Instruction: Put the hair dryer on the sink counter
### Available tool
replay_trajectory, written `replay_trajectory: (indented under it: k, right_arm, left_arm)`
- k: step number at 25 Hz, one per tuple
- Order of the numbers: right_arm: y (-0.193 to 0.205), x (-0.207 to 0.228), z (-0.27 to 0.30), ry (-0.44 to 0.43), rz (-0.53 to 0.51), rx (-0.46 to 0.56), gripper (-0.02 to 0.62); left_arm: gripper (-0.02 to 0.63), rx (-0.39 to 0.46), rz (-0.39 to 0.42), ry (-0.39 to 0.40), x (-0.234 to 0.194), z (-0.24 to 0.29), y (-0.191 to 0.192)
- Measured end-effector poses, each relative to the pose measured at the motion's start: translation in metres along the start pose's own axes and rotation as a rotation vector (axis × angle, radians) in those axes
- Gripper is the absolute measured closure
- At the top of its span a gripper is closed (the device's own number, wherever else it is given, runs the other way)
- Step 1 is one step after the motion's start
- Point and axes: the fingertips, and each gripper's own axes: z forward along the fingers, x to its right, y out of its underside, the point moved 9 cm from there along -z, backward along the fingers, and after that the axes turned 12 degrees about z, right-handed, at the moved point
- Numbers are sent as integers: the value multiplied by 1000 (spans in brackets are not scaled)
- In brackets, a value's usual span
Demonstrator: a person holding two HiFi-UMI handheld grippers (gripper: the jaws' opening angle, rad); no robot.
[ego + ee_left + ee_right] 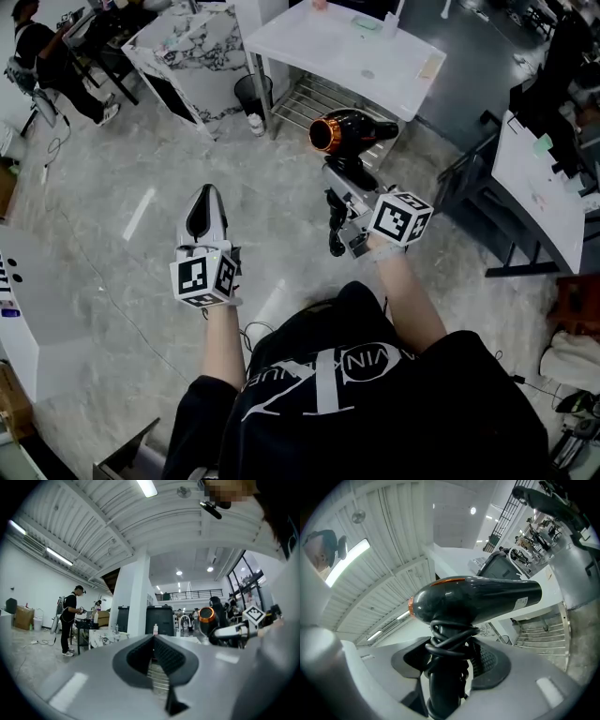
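The hair dryer (349, 131) sits just above the middle of the head view, off the floor and carried in the air. Its black barrel runs roughly left to right across the frame, with the orange-ringed end to the left. Its handle drops down and slightly right into the right gripper (339, 183). In the right gripper view the hair dryer (478, 599) fills the centre, and its cord is wound in loops round the top of the handle.

The white counter (309, 42) lies directly up the frame from the dryer, close beyond it, with a wire rack (314, 105) beneath. I take it to be the sink counter. The move ahead is therefore a carry straight up the frame and a set-down with the barrel lying along the top. The dryer is not yet over the surface.

The right gripper (452, 663) is the one doing the work. Its jaws stand fairly wide, and the ribbed pads clamp the handle and some of the cord coils between them.

The left gripper (204, 211) hangs at the left centre of the head view, well apart from the dryer. In its own view the left gripper (153, 656) has its pads brought together at the tips with nothing between them.
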Motion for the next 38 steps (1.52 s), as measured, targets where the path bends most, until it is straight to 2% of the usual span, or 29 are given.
replay_trajectory:
  k: [11,21,27,34,38]
  right_arm:
    - [0,-2,2,-16,12,3,337]
    - [3,9,34,-2,31,3,337]
    - [-2,19,82,-35,26,-11,337]
    - [-24,36,160,-32,43,-1,337]
    - [-33,43,183,-27,35,1,337]
  left_arm:
    - [606,-12,-7,-11,-6,-3,2]
    - [606,-40,-21,-30,-36,11,21]
    - [606,-41,-10,-46,-67,42,32]
    - [606,-43,-5,-44,-121,115,34]
    - [606,-42,-11,-27,-133,144,39]
